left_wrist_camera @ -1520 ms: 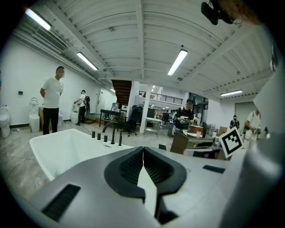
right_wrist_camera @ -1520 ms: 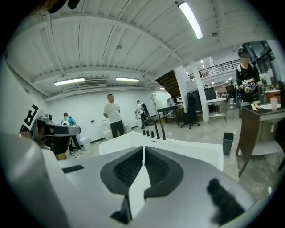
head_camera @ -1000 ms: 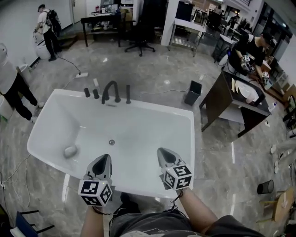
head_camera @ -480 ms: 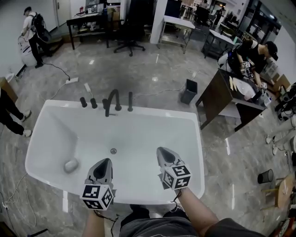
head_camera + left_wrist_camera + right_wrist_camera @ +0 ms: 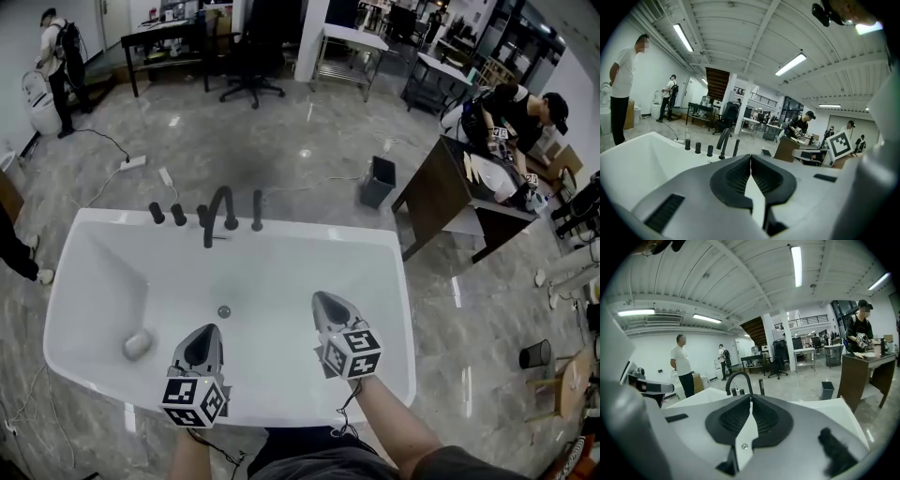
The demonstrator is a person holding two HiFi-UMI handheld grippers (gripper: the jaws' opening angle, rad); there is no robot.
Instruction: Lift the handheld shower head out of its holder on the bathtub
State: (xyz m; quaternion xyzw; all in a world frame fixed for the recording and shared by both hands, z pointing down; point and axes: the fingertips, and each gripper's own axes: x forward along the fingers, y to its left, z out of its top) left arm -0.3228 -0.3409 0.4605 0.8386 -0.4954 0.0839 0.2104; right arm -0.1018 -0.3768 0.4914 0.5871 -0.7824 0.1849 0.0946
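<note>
Left hand-held gripper (image 5: 207, 330) and right hand-held gripper (image 5: 321, 298) advanced over one bathtub (image 5: 309, 231), both closed, empty

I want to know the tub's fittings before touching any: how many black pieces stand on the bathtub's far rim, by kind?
short knobs: 3
curved spout: 1
handheld shower head, upright in its holder: 1
Total: 5

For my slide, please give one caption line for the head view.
Left gripper and right gripper, both shut and empty, hover over a white bathtub, pointing toward the black faucet.
</note>
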